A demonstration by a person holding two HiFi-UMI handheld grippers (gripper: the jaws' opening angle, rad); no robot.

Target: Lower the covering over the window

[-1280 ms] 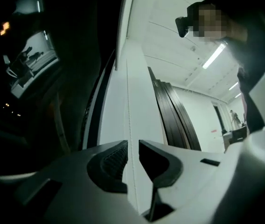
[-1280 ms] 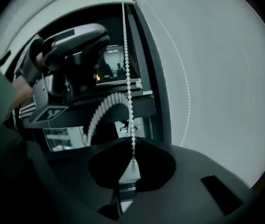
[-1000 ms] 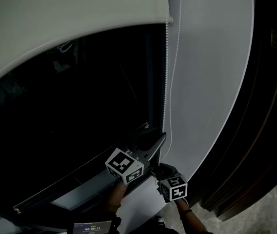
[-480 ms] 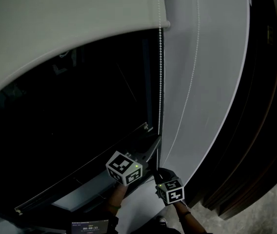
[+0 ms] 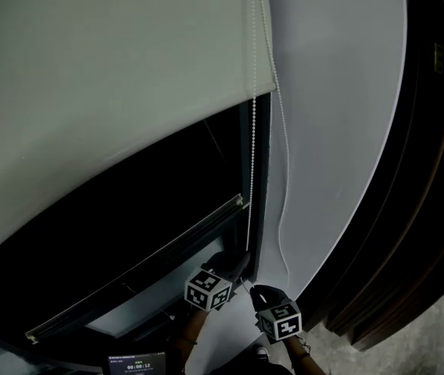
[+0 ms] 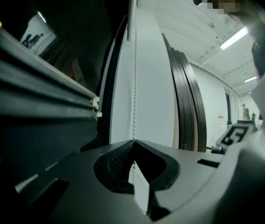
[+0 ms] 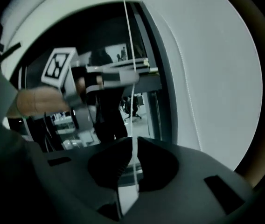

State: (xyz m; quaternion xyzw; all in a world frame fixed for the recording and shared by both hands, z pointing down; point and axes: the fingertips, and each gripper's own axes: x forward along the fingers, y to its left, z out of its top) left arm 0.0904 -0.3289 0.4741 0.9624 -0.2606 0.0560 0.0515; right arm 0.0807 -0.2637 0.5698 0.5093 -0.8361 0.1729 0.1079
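- A roller blind [image 5: 112,76], a smooth, pale, matte fabric sheet, hangs high above both tongs and covers the upper part of the dark window glass [image 5: 128,233]
- Its bottom hem lies well above the tongs, with a broad band of bare glass below it, so the lowering looks only part done
- The bead chain [image 5: 252,170], a thin string of small white beads, rises almost straight up from the tongs along the right edge of the window frame to the blind's right end; its long axis is vertical and it looks drawn straight
- The left tongs [image 6: 133,143] are pressed together on the chain, which comes out at the tip of the dark jaws and runs up and away
- The right tongs [image 7: 132,141] are likewise clamped on the chain; the thin white line passes between the ribbed inner faces
- The right tongs sit just below and to the right of the left tongs, so the left ones are higher on the chain and nearer the blind
- A slack run [image 5: 284,170] of the same chain hangs loose against the smooth white wall [image 5: 339,131], to the right of both tongs
- The coming pull probably needs to follow the chain's line straight down towards the tongs; a sideways tug could drag the beads against the frame
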